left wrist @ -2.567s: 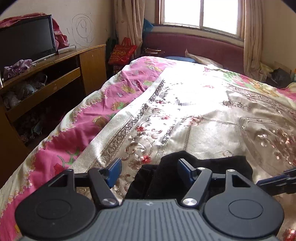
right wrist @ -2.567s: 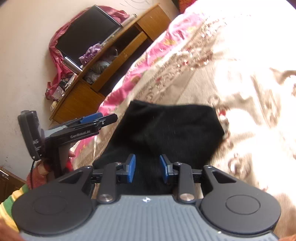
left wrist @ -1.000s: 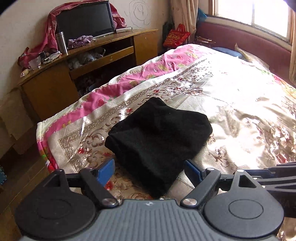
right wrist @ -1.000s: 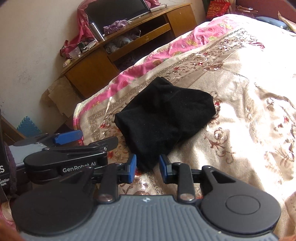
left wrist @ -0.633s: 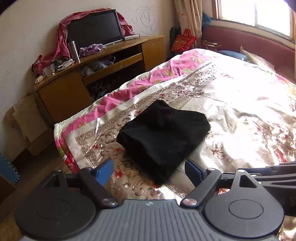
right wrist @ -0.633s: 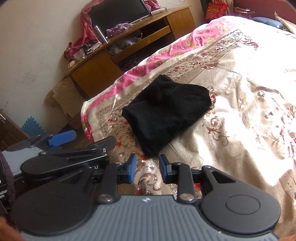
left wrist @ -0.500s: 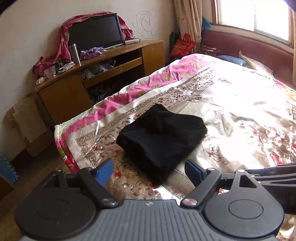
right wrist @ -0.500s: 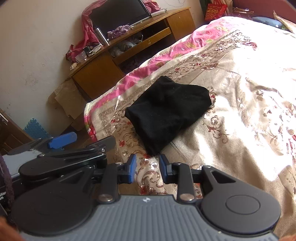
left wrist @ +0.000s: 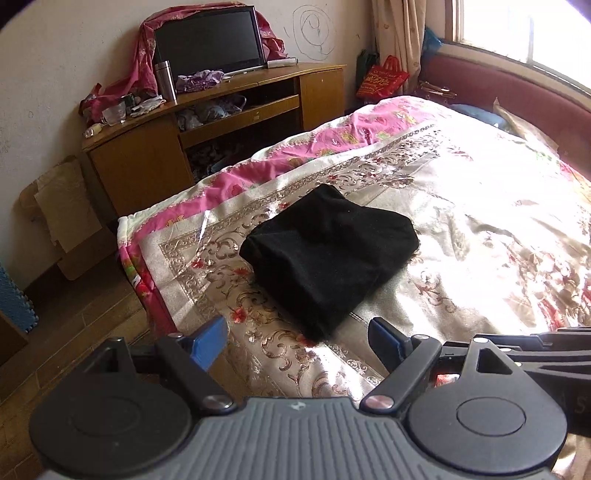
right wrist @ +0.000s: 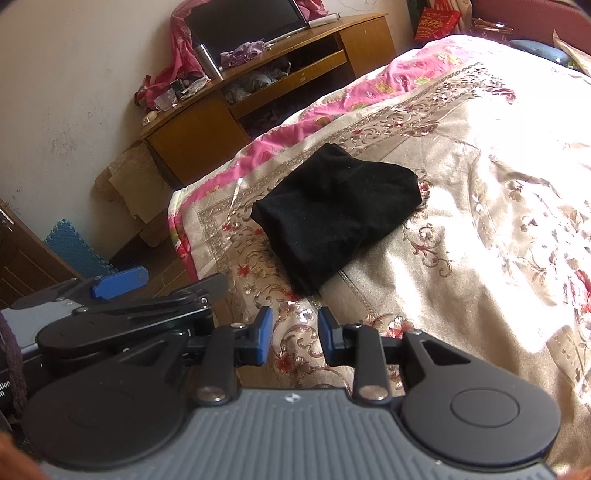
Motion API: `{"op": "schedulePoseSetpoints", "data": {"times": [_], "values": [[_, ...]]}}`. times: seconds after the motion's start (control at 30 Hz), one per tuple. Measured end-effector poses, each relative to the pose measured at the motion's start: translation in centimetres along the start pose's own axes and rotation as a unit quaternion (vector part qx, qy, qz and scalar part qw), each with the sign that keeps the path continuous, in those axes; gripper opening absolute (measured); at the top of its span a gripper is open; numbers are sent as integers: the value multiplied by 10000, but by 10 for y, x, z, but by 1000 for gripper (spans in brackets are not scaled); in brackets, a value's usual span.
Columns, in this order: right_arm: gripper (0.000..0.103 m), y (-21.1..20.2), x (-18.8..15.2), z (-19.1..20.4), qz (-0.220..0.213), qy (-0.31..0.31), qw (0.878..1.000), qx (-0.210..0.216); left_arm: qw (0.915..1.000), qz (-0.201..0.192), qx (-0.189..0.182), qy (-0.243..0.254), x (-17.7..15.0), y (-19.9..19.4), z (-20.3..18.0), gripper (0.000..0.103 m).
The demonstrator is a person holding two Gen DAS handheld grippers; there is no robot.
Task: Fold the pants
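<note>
Hand-held gripper (left wrist: 295,341) hovers empty near black pants (left wrist: 328,254), folded compactly.

Bed (left wrist: 480,206) with gold floral cover and pink border, sunlit, wooden TV stand (left wrist: 221,122) against scribbled white wall (left wrist: 55,66), dark TV (left wrist: 208,40) draped in pink cloth, brown tile floor (left wrist: 74,332), window (left wrist: 524,33) with curtain (left wrist: 399,40), cardboard (left wrist: 62,214) leaning on wall

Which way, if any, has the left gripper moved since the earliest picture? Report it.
Yes. The left gripper pulled back from the pants; the bedspread corner now lies ahead.
</note>
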State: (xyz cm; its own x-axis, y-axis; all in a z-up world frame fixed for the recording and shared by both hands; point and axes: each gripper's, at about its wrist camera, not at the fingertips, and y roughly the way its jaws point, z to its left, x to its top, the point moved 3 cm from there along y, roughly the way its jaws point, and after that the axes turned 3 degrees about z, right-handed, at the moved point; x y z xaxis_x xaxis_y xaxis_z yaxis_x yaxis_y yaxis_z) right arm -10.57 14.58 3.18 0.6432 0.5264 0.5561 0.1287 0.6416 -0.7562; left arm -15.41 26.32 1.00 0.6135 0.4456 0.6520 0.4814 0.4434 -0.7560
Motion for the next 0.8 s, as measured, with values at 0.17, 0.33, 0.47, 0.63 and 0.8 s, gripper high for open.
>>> {"op": "schedulePoseSetpoints", "data": {"times": [0.17,0.33,0.47,0.63,0.8], "values": [[30,0,-2,2,48,-86,9999,24,10000,22,23,-39,-3,-2,2,96],[30,2,-5,4,112,-100,9999,33,9999,78,78,-33,-6,-3,4,96],[30,3,-5,6,140,-146,9998,33,9999,112,93,-75,-8,-3,5,96],[30,3,-7,7,162,-166,9997,40,9998,137,101,-98,-10,-4,8,96],[30,4,-8,7,186,-163,9997,50,9998,158,108,-91,-11,-3,8,96]]}}
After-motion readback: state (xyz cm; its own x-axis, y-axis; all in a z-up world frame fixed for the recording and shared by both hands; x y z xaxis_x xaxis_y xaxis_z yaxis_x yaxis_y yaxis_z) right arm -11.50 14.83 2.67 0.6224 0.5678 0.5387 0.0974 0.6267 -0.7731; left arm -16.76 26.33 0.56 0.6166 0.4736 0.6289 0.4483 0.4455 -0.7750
